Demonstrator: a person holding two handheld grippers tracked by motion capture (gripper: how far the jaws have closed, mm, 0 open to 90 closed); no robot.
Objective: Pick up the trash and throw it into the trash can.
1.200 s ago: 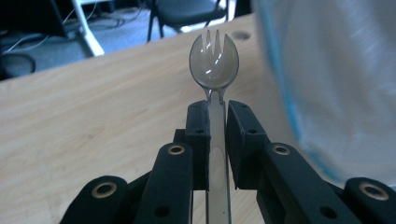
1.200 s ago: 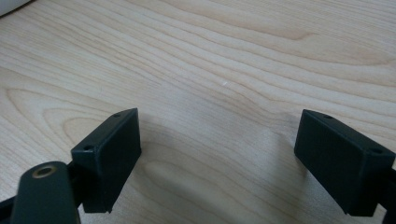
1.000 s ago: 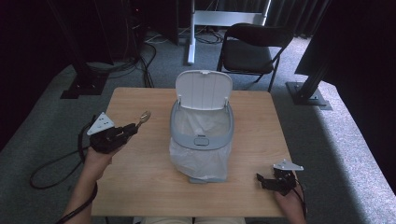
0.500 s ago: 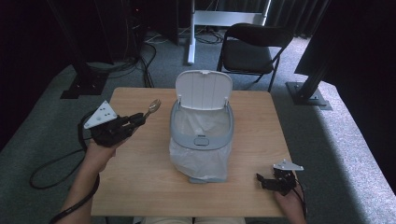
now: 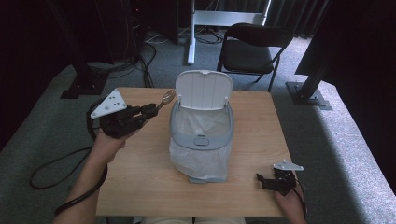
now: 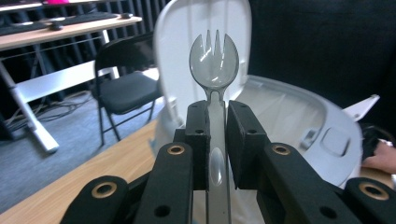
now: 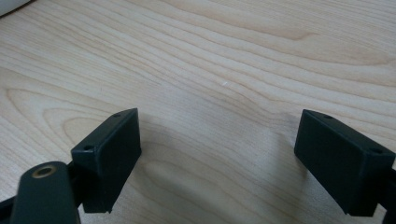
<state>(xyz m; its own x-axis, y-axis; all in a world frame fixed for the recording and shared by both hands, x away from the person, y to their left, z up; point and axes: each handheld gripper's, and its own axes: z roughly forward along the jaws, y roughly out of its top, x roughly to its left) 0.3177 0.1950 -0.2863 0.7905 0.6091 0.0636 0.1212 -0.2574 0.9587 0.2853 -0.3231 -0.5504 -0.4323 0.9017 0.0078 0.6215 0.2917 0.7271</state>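
A clear plastic spork [image 6: 214,60] stands upright between the black pads of my left gripper [image 6: 215,135], which is shut on its handle. From above, that gripper [image 5: 152,109] hangs over the table's left side, the spork [image 5: 166,98] pointing toward the small bin [image 5: 201,135]. The bin has a grey rim, a raised white lid [image 5: 203,89] and a clear bag liner inside. My right gripper [image 7: 217,154] hovers low over bare wood with its jaws wide apart and nothing between them; it sits at the table's front right corner [image 5: 264,179].
The wooden table [image 5: 140,177] has bare room left and right of the bin. Behind it stand a black folding chair [image 5: 252,51] and a white desk frame [image 5: 219,18] on grey carpet. A black cable [image 5: 56,163] trails off the left edge.
My left gripper has risen and moved toward the bin with the spork still held. The right gripper has stayed where it was.
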